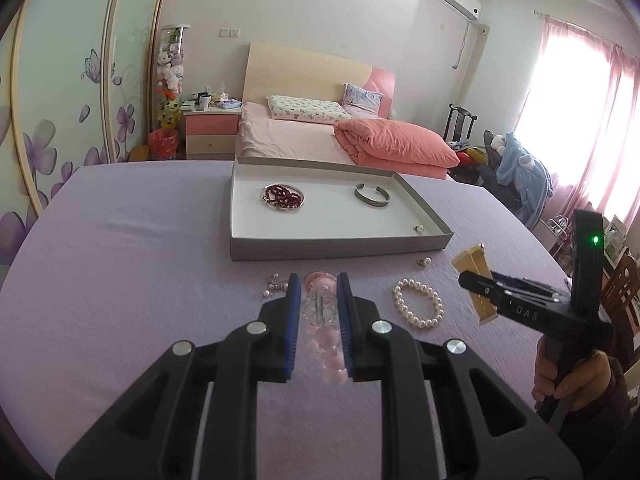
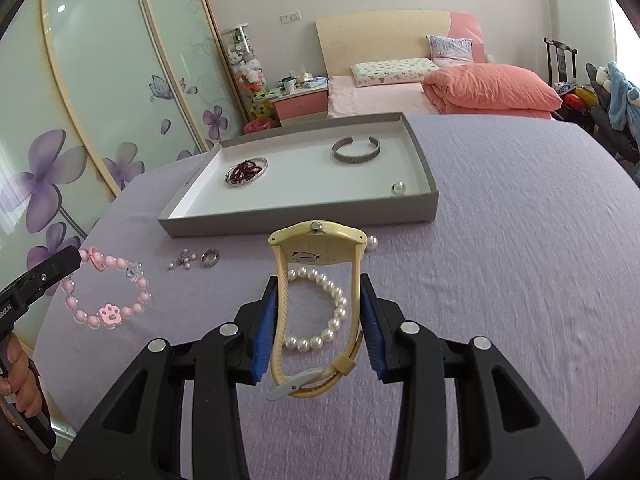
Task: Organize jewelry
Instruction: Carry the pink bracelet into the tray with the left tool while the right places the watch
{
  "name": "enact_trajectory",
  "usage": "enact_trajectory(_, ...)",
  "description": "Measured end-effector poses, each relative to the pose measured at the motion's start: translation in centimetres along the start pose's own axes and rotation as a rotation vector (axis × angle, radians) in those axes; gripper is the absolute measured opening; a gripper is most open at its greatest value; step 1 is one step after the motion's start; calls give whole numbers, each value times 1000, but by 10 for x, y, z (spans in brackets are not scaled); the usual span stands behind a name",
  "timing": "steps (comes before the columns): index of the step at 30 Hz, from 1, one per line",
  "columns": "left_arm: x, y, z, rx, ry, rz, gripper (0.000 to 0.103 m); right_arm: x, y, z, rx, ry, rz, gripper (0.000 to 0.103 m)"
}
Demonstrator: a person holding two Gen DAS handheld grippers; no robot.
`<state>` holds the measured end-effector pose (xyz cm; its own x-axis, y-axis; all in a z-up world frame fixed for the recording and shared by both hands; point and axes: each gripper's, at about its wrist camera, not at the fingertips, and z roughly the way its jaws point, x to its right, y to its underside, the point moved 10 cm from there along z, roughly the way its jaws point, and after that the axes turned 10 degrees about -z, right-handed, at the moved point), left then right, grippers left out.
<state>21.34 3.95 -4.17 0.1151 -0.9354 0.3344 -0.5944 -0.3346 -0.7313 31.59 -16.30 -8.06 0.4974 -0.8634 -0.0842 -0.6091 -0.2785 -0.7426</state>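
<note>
Your left gripper (image 1: 318, 312) is clamped on the pink bead bracelet (image 2: 107, 292), lifted in front of the grey tray (image 1: 340, 242); your right gripper (image 2: 318, 320) grips the cream watch (image 2: 318, 300) by its strap. Both look light; the bracelet hangs floppy. The pearl bracelet (image 1: 418, 304) lies below, near the tray's front wall, which you must clear.

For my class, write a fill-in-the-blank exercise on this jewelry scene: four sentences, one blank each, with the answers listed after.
1. The right gripper is shut on a yellow ____.
2. The left gripper holds a beaded bracelet coloured ____.
3. The silver cuff bangle lies inside the shallow ____.
4. The white pearl bracelet lies on the ____ cloth, outside the box.

Answers: watch; pink; box; purple
</note>
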Motion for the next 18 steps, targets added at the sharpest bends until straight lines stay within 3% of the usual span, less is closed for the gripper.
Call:
enact_trajectory(10,4,-59,18,55,12,-18,18,25,-77,16,105,71,-11,40)
enact_trajectory(18,5,-109,64,93,10,-37,18,39,-107,76,83,67,13,40)
